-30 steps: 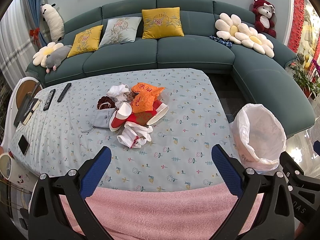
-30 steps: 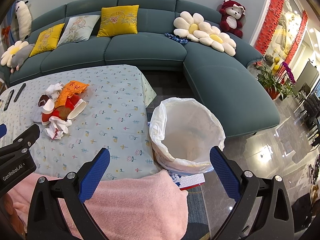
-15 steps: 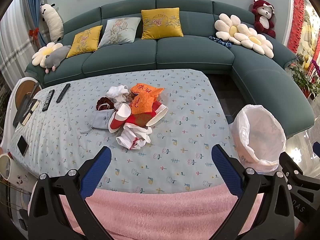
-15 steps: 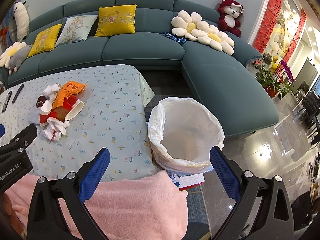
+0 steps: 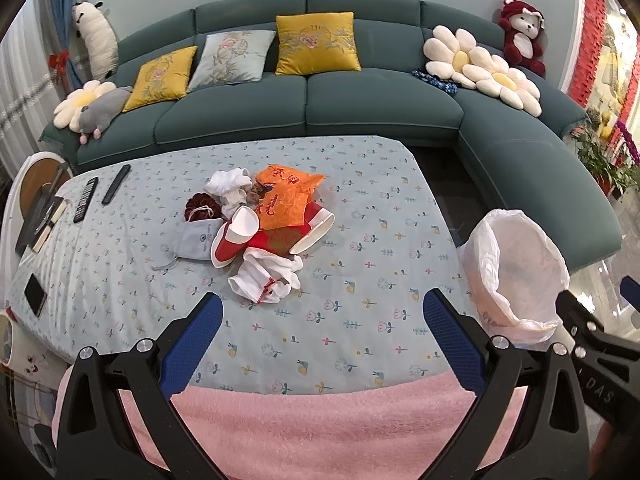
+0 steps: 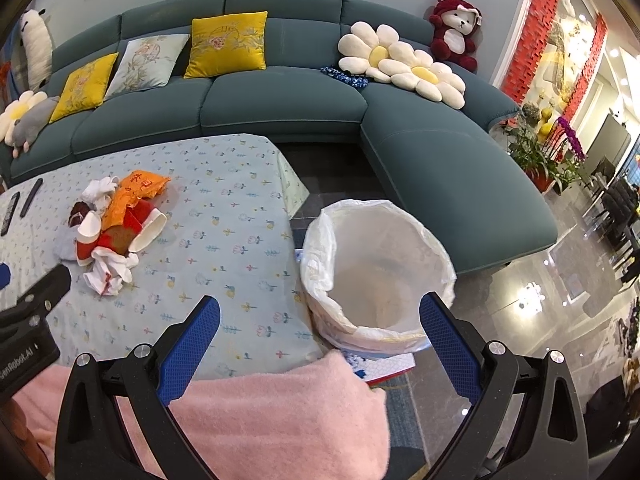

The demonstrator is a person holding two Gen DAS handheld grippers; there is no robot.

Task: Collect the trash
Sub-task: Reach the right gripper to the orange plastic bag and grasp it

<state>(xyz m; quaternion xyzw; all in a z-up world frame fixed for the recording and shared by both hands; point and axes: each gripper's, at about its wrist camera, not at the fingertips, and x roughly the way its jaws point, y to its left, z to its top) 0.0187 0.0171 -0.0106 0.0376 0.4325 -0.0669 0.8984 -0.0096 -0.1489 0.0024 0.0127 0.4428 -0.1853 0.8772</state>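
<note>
Left wrist view: I see remotes [image 5: 96, 195], then the trash pile [image 5: 264, 232] mid-table on the floral tablecloth [image 5: 360, 264], teal sofa [image 5: 304, 108] behind, lined bin [image 5: 516, 272] rightmost. My left gripper [image 5: 320, 320] and right gripper [image 6: 320, 320] gape wide, empty.

Bare tablecloth [image 5: 340, 320] lies open before the trash pile [image 5: 264, 232] — the lined bin [image 6: 376, 268] stands just off the table's corner.

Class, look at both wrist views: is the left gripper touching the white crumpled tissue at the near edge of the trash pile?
Apart. The left wrist view shows the left gripper open, with bare tablecloth between its fingertips and the white crumpled tissue.
</note>
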